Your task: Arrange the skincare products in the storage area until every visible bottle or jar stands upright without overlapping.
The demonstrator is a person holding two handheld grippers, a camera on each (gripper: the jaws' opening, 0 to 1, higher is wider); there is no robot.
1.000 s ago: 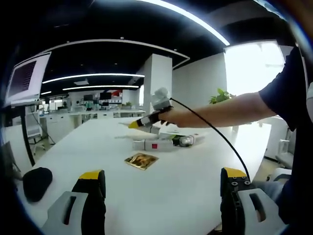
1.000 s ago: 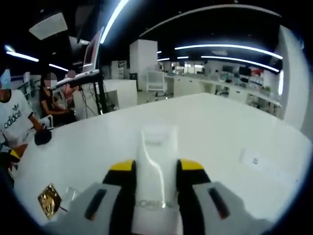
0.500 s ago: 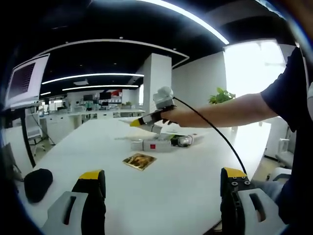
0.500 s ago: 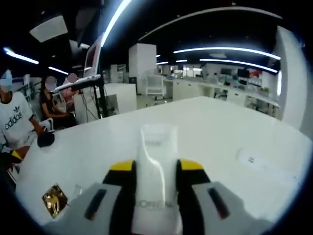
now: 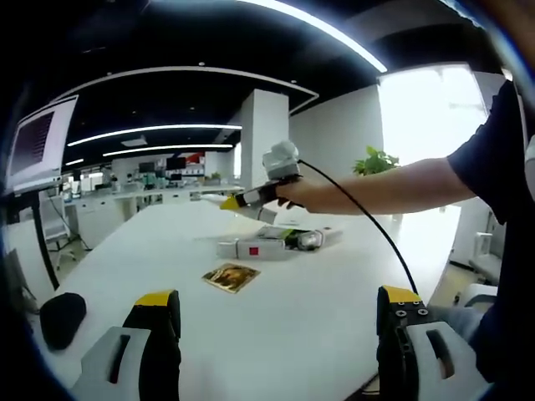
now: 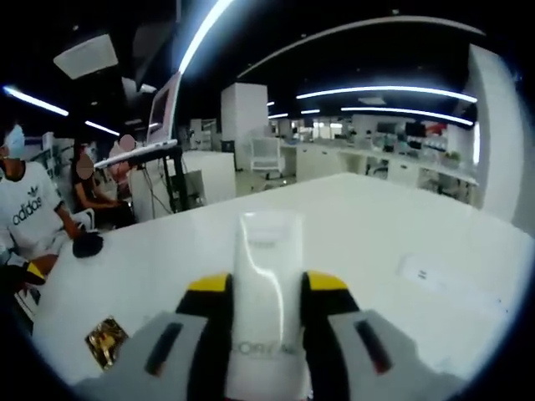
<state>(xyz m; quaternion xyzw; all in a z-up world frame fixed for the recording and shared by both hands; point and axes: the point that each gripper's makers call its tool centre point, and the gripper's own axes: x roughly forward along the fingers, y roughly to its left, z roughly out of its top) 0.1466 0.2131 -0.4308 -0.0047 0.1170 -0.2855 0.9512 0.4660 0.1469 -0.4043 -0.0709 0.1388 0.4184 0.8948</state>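
The right gripper (image 6: 267, 288) has its jaws clamped on a white tube (image 6: 267, 292) that stands up between the yellow-tipped fingers (image 6: 209, 284), lettering low on its front, while the left gripper (image 5: 276, 313) has its jaws wide apart with nothing between them. Both are over a large white table (image 5: 318, 301) in an open office with dark ceilings, long curved strip lights, a white column (image 5: 267, 134), rows of desks far back and a bright window with a green plant (image 5: 374, 160) beside it. In the left gripper view the person's bare arm (image 5: 384, 188) reaches across from the right, holding the right gripper above the far middle of the table, over a small cluster of boxes and bottles (image 5: 276, 244) lying flat. Nearer, toward the middle, lies a gold packet (image 5: 229, 277), and a black pouch (image 5: 62, 317) sits at the left edge. In the right gripper view seated people (image 6: 33, 213) are beyond the table's left edge, next to a screen on a stand (image 6: 163, 109), and a flat white box (image 6: 439, 280) lies toward the right side. Compared with a second ago, the right gripper sits a little higher with the tube lifted, and the left gripper's jaws are unchanged.
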